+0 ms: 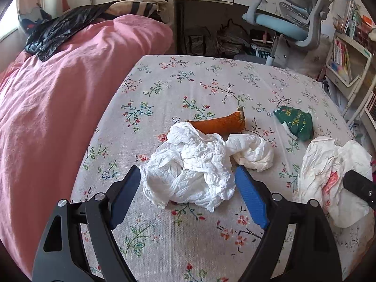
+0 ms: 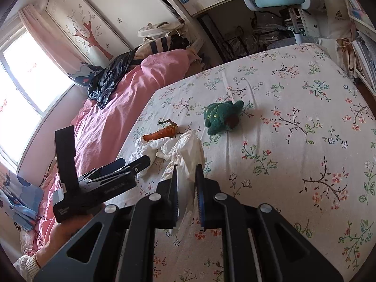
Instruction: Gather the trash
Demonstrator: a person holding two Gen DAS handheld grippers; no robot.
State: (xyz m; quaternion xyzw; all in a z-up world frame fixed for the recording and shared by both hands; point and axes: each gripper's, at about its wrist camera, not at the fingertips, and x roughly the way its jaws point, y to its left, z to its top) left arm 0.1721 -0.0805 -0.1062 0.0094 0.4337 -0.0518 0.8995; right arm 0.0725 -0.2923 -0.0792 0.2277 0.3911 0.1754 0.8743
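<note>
One crumpled tissue point(image 1: 188, 174) between left gripper point(image 1: 188, 188) fingers, untouched

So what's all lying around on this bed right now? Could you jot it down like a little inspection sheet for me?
Surface: bed with floral sheet; pink duvet bunched along its window side.
Job's things: big crumpled tissue, smaller tissue wad beside it, paper with red print, orange peel behind the tissues.
Clutter: green plush toy on the sheet; black plastic bag on the duvet.
Grippers: left gripper open, straddling the big tissue; right gripper shut on the paper.
Cables: thin dark cords near the bed's edge by the window, hard to tell.
Surroundings: desk, blue chair, bookshelf, window, wardrobe.
</note>
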